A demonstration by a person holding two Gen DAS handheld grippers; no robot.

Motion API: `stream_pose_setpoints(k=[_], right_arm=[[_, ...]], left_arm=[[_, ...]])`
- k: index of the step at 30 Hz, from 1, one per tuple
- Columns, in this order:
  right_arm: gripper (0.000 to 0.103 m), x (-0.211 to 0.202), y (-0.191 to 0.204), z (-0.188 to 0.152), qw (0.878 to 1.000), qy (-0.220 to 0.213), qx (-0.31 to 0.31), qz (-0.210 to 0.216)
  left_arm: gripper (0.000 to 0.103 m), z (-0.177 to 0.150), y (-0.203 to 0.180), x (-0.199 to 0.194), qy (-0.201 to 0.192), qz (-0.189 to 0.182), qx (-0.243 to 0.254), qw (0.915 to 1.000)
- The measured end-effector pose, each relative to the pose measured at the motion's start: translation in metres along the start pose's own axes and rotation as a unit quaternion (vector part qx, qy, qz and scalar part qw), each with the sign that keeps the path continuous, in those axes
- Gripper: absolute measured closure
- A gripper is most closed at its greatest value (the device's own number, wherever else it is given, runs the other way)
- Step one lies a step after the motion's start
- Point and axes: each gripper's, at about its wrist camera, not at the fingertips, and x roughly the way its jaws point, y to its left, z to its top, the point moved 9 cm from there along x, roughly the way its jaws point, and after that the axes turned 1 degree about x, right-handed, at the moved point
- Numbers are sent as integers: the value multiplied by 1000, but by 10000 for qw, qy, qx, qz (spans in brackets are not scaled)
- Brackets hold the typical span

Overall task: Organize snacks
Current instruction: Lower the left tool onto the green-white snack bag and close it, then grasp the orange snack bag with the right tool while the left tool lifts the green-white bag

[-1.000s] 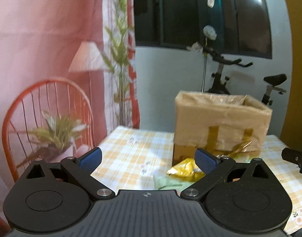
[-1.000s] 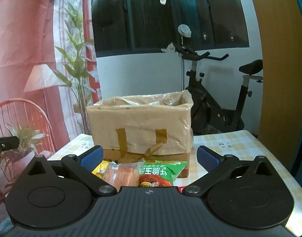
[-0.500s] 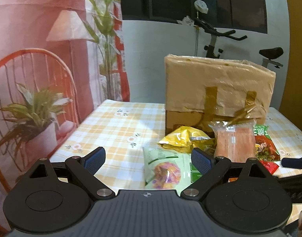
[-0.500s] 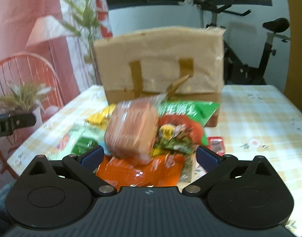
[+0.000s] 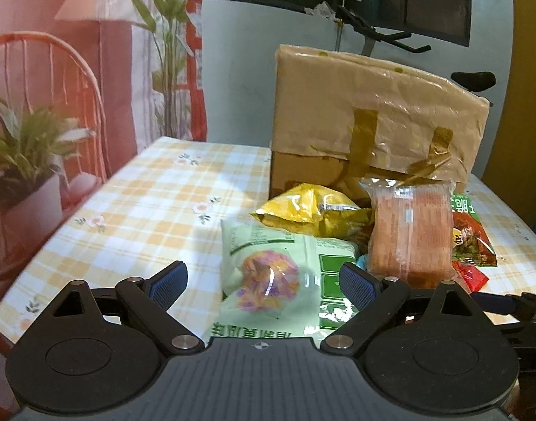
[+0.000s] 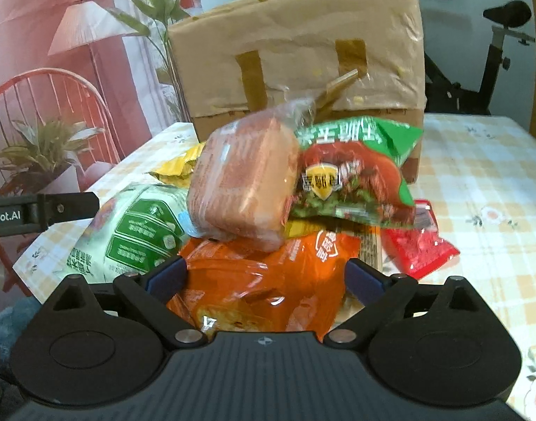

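A pile of snack packs lies on the checked tablecloth [image 5: 145, 203] in front of a taped cardboard box [image 5: 373, 112]. My left gripper [image 5: 264, 282] is open, with a pale green pack [image 5: 268, 277] between its fingers. A yellow bag [image 5: 303, 210] and a clear pack of orange wafers [image 5: 408, 231] lie behind it. My right gripper [image 6: 266, 277] is open over an orange pack [image 6: 268, 280]. The wafer pack [image 6: 243, 182], a green-and-red bag [image 6: 352, 172], a red packet [image 6: 418, 245] and the pale green pack [image 6: 134, 231] surround it. The box [image 6: 296, 52] stands behind.
A red wire chair [image 5: 57, 80] and a potted plant [image 5: 26, 161] stand left of the table. An exercise bike [image 6: 478, 70] stands behind the box at the right. The left gripper's body [image 6: 40, 208] shows at the left edge of the right wrist view.
Both grippers have dropped and moved in toward the snack pile. The packs now sit between the open fingers, and the box looms larger. Nothing has been gripped.
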Motion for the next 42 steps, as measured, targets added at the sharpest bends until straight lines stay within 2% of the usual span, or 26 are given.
stream_pose_setpoints(k=[6, 8, 10, 13, 17, 19, 21, 22, 29, 37, 42], right_arm=[[4, -1, -4, -1, 9997, 24, 171, 173], [10, -5, -2, -1, 9997, -11, 132, 203], [19, -10, 1, 1, 9997, -62, 42, 253], [21, -15, 3, 1, 9997, -99, -91, 211], [21, -17, -1, -1, 9996, -48, 59, 255], [18, -16, -4, -1, 9996, -32, 119, 237], [18, -15, -4, -1, 9996, -12, 155, 246], [18, -15, -4, -1, 9995, -4, 171, 256], [16, -14, -3, -2, 9991, 36, 253, 343], [12, -14, -4, -4, 9989, 97, 347, 313], [7, -11, -8, -7, 9979, 176, 505, 365]], left_arm=[[8, -7, -6, 20, 334, -395, -171, 9985], [8, -8, -9, 28, 456, -504, -242, 9974], [8, -9, -13, 39, 529, -559, -105, 9970], [5, -12, -19, 50, 601, -581, 18, 9965], [4, -19, -23, 52, 520, -481, 283, 9971], [14, -20, -22, 48, 503, -430, 427, 9969], [29, -19, -22, 37, 370, -376, 500, 9974], [31, -17, -21, 31, 317, -366, 501, 9976], [33, -18, -8, 11, 310, -280, 245, 9988], [33, -9, -19, -9, -50, -294, 427, 9986], [33, -8, -15, -10, -99, -186, 399, 9990]])
